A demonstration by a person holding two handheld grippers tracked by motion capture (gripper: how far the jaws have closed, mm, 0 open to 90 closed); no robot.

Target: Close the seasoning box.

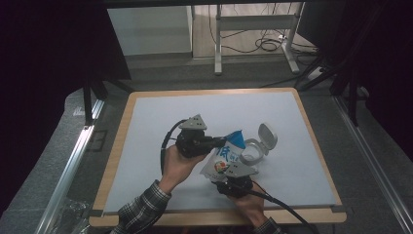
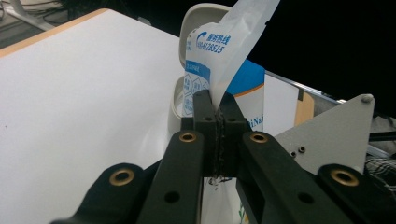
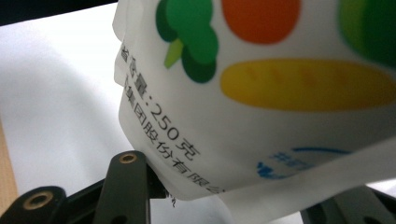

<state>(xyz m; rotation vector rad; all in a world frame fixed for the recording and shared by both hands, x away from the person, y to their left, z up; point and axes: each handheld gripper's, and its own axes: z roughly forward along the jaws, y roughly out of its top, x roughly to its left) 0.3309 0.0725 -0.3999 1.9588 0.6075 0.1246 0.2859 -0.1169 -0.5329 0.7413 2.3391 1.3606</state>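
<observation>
A white and blue pouch (image 1: 225, 157) printed with vegetables hangs tilted above the white mat, held between both grippers. My left gripper (image 1: 221, 142) is shut on a thin upper edge of the pouch (image 2: 219, 51), and its jaws (image 2: 217, 109) are pinched tight together on the film. My right gripper (image 1: 230, 169) comes from below, with the bottom of the pouch (image 3: 261, 107) wedged between its jaws (image 3: 247, 200); the left fingertip (image 3: 156, 183) presses the pouch's seam. Just behind the pouch stands a white container (image 1: 251, 152) with its hinged lid (image 2: 196, 18) open.
The white mat (image 1: 170, 122) covers a wood-edged table (image 1: 117, 146). Beyond the far edge are a metal stand (image 1: 217, 44) and loose cables (image 1: 268, 45) on the floor. A metal rail (image 1: 73, 165) runs along the left side.
</observation>
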